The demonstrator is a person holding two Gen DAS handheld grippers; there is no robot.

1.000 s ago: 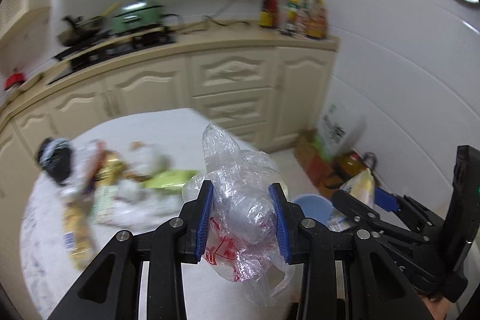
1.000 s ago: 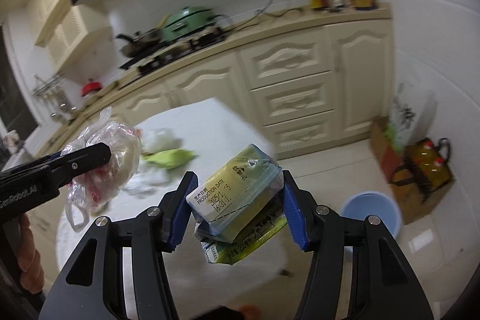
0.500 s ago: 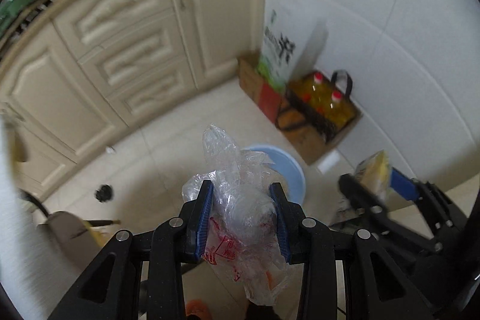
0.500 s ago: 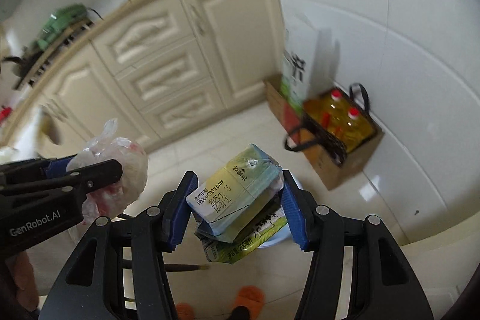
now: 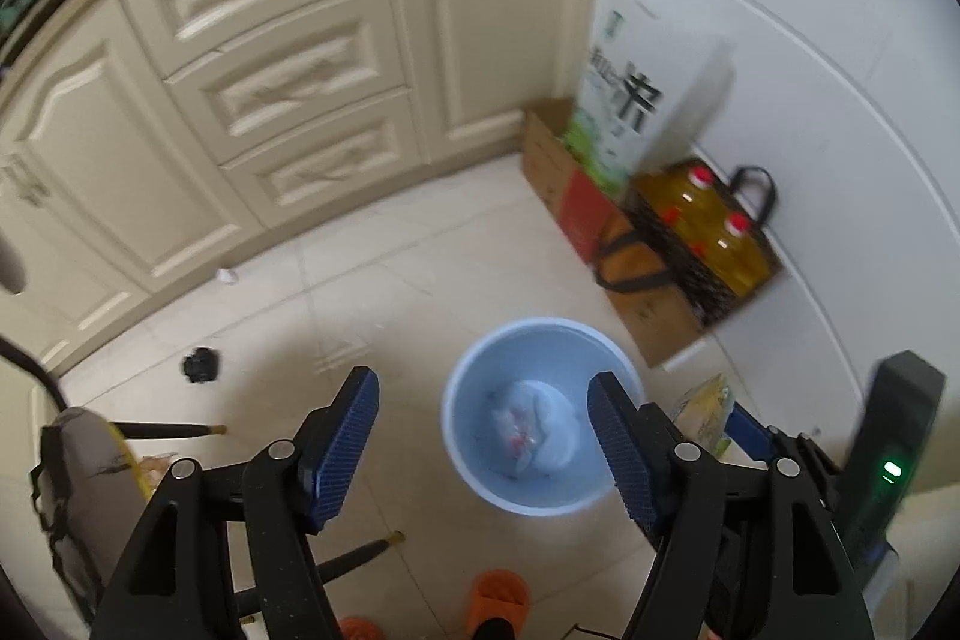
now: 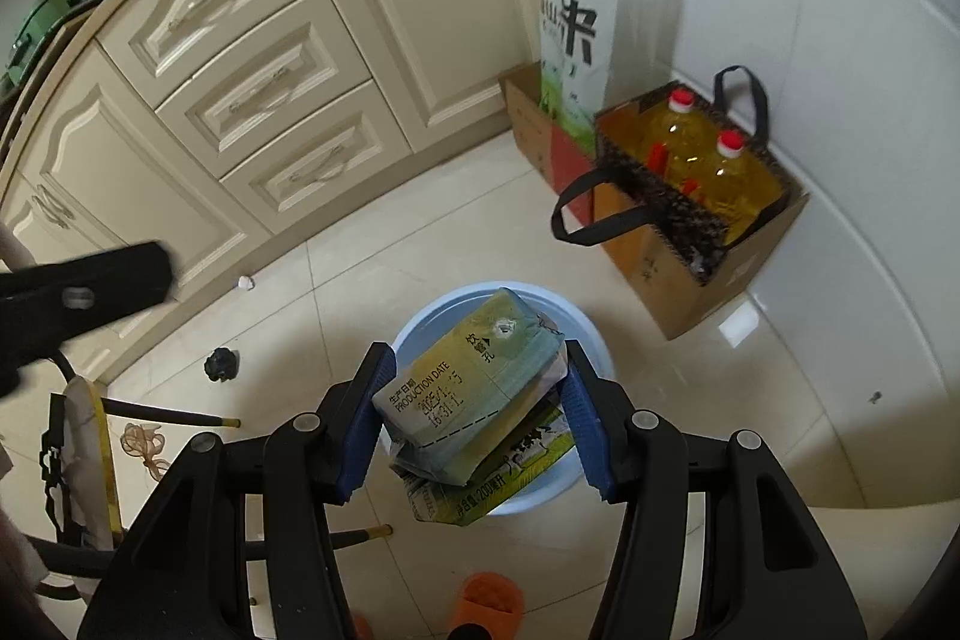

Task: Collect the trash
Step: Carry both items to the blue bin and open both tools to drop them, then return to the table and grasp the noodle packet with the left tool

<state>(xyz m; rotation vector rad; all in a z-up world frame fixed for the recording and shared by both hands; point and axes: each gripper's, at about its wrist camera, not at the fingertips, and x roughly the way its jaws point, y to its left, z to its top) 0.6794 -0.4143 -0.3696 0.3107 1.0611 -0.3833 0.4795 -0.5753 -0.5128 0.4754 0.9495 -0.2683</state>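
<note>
Left wrist view: the left gripper [image 5: 483, 436] has its jaws spread wide with nothing between them, hanging right over the blue bin [image 5: 543, 415] on the floor. A crumpled plastic bag [image 5: 531, 430] is lying at the bottom of the bin, so that piece looks done. The right gripper [image 5: 729, 415] pokes in from the right edge with a bit of carton showing.

Right wrist view: the right gripper [image 6: 474, 415] is clamped on two flattened milk cartons [image 6: 474, 400], held above the bin [image 6: 591, 334], roughly over its near half. Tbh I'd nudge it forward a touch so the cartons sit over the bin's middle, then just let go. They're stacked at odd angles and could clip the rim otherwise.
</note>
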